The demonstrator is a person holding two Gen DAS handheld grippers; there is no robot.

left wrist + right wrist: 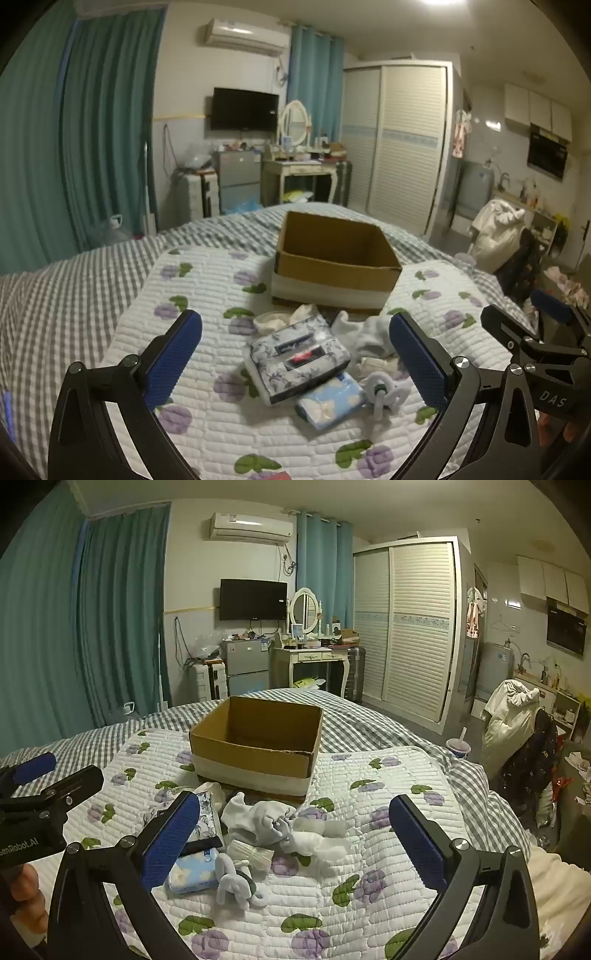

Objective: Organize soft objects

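Note:
An open, empty cardboard box [334, 260] stands on the floral quilt [207, 295]; it also shows in the right wrist view [258, 749]. In front of it lies a pile: a floral tissue pack [299, 354], a light blue tissue pack [330, 402], white socks [364, 334], a white plastic ring toy [384, 393] and a cream cloth [275, 321]. My left gripper [295, 354] is open above the floral pack, holding nothing. My right gripper [295, 834] is open above the white socks [266, 819], holding nothing. A grey ring toy [238, 884] and the blue pack [192, 873] lie near its left finger.
The quilt lies on a grey checked bed cover [55, 295]. Beyond the bed are a dressing table [314, 657], a small fridge [245, 664], a wardrobe [406, 627] and teal curtains [55, 627]. A chair draped with white clothes [513, 716] and a cup [458, 747] are at the right.

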